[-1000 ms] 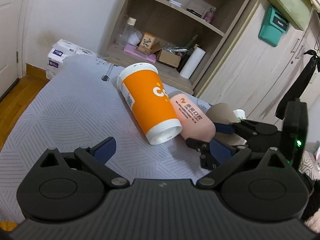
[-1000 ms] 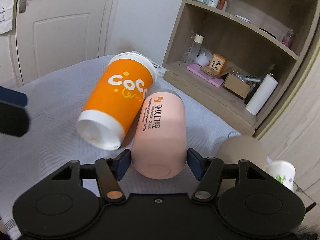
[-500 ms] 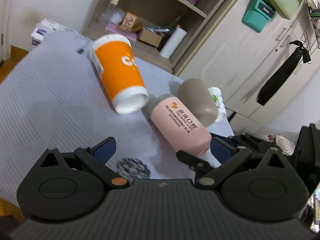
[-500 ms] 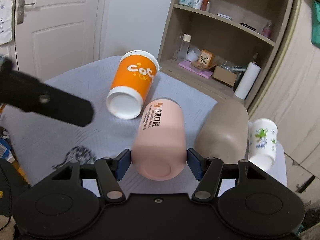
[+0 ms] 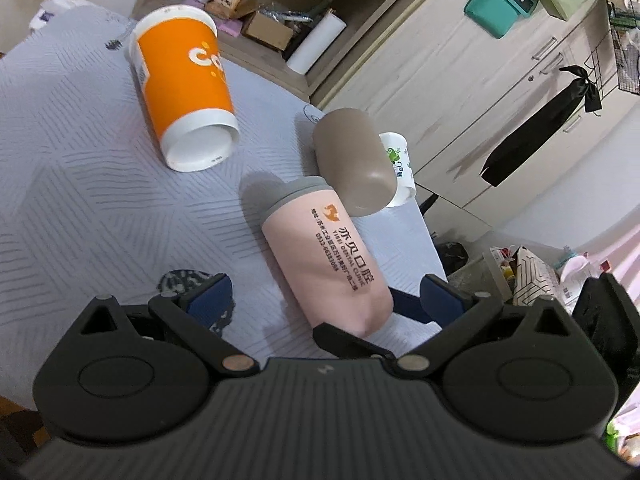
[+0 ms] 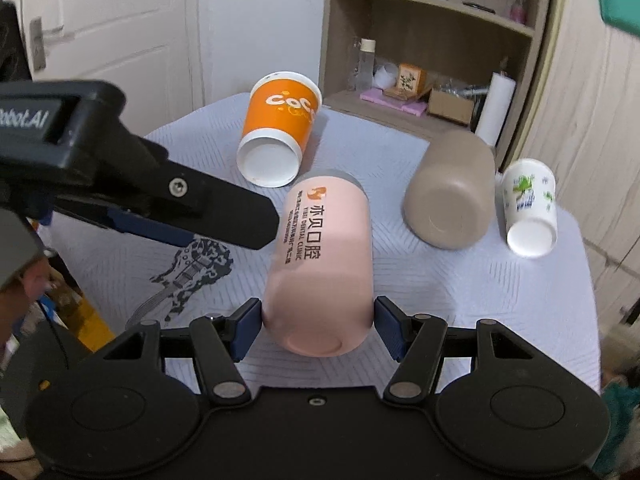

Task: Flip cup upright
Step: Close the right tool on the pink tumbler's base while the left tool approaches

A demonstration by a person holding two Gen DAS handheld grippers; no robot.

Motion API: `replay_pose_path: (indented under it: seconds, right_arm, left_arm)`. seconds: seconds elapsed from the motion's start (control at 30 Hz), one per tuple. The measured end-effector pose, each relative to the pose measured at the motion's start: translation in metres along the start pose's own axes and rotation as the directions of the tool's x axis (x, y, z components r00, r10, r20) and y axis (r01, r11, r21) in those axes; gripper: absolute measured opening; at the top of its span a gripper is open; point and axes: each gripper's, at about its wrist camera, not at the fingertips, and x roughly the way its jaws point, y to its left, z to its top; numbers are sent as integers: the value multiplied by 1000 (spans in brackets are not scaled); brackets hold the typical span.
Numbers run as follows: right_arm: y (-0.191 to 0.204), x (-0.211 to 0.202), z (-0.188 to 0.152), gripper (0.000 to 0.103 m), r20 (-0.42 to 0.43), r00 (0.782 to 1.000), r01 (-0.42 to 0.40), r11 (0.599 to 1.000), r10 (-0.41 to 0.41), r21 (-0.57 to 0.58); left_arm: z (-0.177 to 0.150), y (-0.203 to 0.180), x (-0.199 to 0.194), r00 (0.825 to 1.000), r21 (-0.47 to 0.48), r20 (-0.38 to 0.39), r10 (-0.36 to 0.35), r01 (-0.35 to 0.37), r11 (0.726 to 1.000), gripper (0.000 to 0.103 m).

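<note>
A pink cup (image 6: 320, 264) with dark lettering and a grey rim lies tilted, its base toward the right wrist camera. My right gripper (image 6: 318, 326) is shut on its base end, one blue pad on each side. The pink cup (image 5: 326, 256) also shows in the left wrist view, its rim end near the cloth. My left gripper (image 5: 320, 300) is open and empty, just beside the cup. In the right wrist view the left gripper's body (image 6: 132, 172) fills the left side.
An orange paper cup (image 6: 278, 128), a brown cup (image 6: 452, 192) and a small white printed cup (image 6: 530, 208) lie on their sides on the grey cloth-covered table (image 6: 440, 280). A shelf unit (image 6: 432, 40) stands behind. The table edge is near on the right.
The right gripper has pulled back and up with the pink cup, away from the orange cup. The left gripper has moved right and closer to the pink cup.
</note>
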Motion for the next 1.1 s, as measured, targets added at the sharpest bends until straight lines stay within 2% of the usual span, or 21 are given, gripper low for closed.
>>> replay_pose_path:
  seconds: [0.17,0.33,0.4,0.6,0.73,0.8,0.83,1.0,1.1]
  right_arm:
    - [-13,2,1,67,-12,998,-63,996,64,67]
    - [-29,2,8,73,-23,987,-154,978,159,138]
    - [-32,3,15,77,-24,985,-168,975,173,145]
    - [-32,17,30,77,-85,982,-162,981,171,104]
    - [-39,27,36,77,-102,976,-177,974,192,142]
    - [-41,29,35,68,-106,973,-186,971,203,152]
    - [-43,29,35,68,-104,972,-192,967,211,166]
    - [-43,27,32,68,-91,974,-190,965,209,180]
    - [-42,23,28,68,-76,975,-195,967,210,165]
  left_arm:
    - [10,8,19,998,-53,-39,-48,46,998,100]
    - [15,23,38,990,-148,-81,-116,103,984,95]
    - [15,25,43,990,-160,-95,-102,86,983,95]
    - [19,27,55,990,-179,-100,-102,83,980,93]
    - [22,28,63,988,-197,-110,-112,88,976,79]
    - [21,30,66,987,-205,-108,-119,95,974,66]
    - [20,31,67,988,-212,-102,-120,96,972,66]
    - [16,28,64,989,-176,-92,-119,101,979,66]
    - [15,19,60,991,-106,-77,-109,101,989,65]
